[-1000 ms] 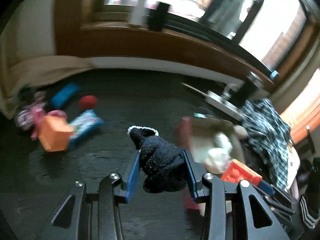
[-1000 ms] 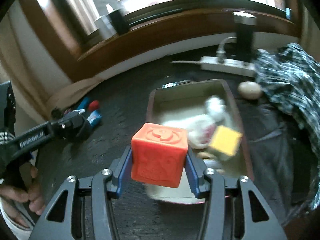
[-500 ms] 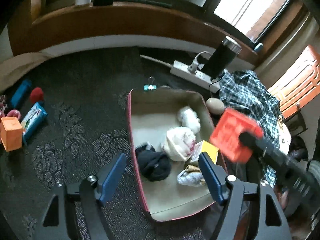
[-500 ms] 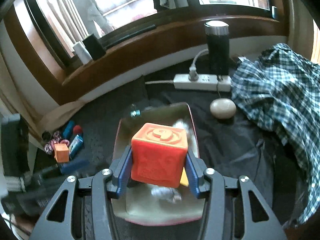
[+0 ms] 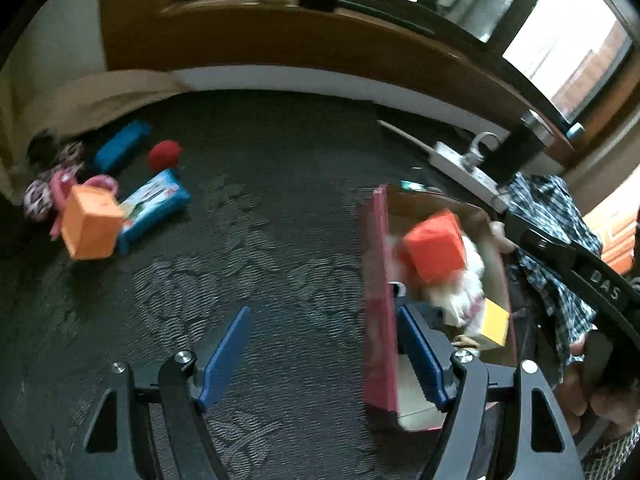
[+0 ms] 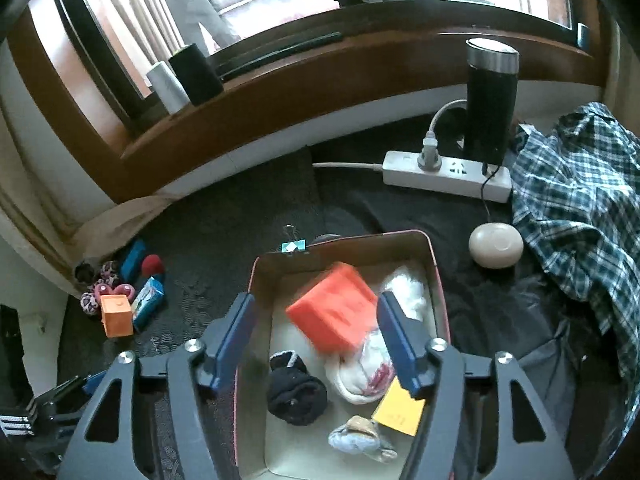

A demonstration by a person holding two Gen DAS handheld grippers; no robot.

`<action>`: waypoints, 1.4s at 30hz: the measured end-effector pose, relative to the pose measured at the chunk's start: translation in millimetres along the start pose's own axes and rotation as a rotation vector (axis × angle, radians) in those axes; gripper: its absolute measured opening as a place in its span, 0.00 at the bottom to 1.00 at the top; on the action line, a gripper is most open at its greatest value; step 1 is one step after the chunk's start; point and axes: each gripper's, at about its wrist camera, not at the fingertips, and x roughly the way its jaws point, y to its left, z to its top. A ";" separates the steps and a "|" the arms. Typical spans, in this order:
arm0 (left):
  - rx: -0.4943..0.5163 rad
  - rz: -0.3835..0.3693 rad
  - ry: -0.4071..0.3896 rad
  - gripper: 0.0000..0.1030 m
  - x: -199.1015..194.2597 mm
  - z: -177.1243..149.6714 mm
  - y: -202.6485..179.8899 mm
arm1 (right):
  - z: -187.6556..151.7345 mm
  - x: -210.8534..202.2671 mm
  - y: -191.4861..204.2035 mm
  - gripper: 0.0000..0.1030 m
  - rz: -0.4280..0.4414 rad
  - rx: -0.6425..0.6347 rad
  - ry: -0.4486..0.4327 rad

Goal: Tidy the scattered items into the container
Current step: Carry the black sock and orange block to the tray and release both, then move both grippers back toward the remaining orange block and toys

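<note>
Right wrist: tool [image 6: 314, 330] opening; blurred red-orange cube [image 6: 332, 312] tilted, free, over box [image 6: 438, 280].

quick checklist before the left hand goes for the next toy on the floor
1. Red block free of the right gripper: ok; fingers opening, block blurred, tilted, apart from both pads.
2. Block over the box: ok.
3. Black sock in the box: ok.
4. Left gripper empty: ok, open, nothing between the fingers.
5. Toys left on the carpet: not ok; orange block, blue packet, red ball remain.
6. Block settled: cannot tell.
</note>
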 end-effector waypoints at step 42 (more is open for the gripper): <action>-0.339 0.146 -0.068 0.75 -50.9 25.5 318.5 | -89.4 93.5 300.8 0.77 0.117 -0.367 0.164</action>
